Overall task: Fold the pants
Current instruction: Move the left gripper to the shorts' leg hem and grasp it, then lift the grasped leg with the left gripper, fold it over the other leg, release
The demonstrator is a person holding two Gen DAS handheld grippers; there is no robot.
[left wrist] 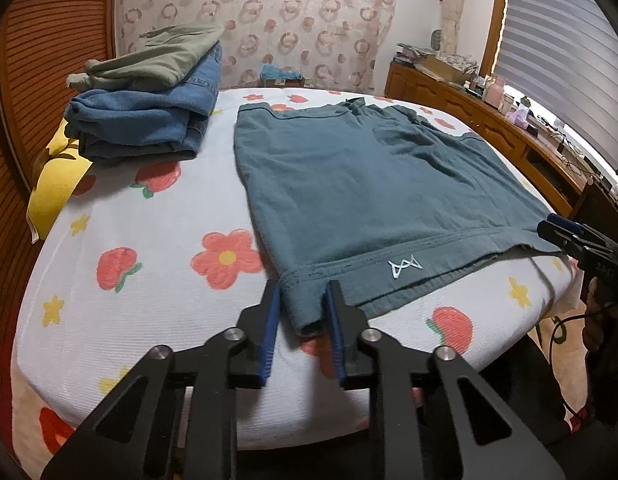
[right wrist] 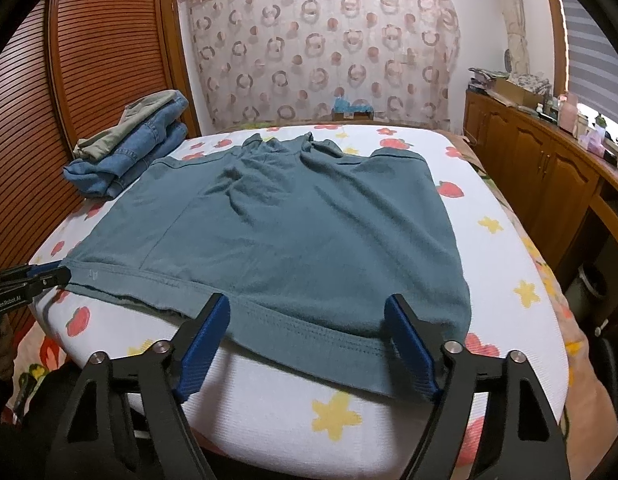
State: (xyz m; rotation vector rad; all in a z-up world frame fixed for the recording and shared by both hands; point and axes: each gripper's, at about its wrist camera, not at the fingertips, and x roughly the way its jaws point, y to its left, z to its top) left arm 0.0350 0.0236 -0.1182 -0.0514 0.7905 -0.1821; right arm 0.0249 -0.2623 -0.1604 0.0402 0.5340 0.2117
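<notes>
The teal pants (left wrist: pixel 349 184) lie flat on the flowered bed cover (left wrist: pixel 149 240), hem edge nearest me; they also show in the right wrist view (right wrist: pixel 293 232). My left gripper (left wrist: pixel 303 292) stands at the near left hem corner, its blue pads (left wrist: pixel 273 320) a hand-width apart with the corner of cloth between them, not pinching. In the right wrist view it shows at the left edge (right wrist: pixel 57 274). My right gripper (right wrist: pixel 309 312) is wide open, its pads (right wrist: pixel 413 344) straddling the near right hem; in the left wrist view it shows at the right edge (left wrist: pixel 549 228).
A stack of folded clothes, jeans (left wrist: pixel 149 120) under a green garment (left wrist: pixel 165 56), sits at the bed's far left (right wrist: pixel 129 148). A yellow pillow (left wrist: pixel 53 184) lies beside it. Wooden cabinets (right wrist: pixel 549 168) with clutter run along the right. A louvred wooden panel (right wrist: pixel 89 60) stands left.
</notes>
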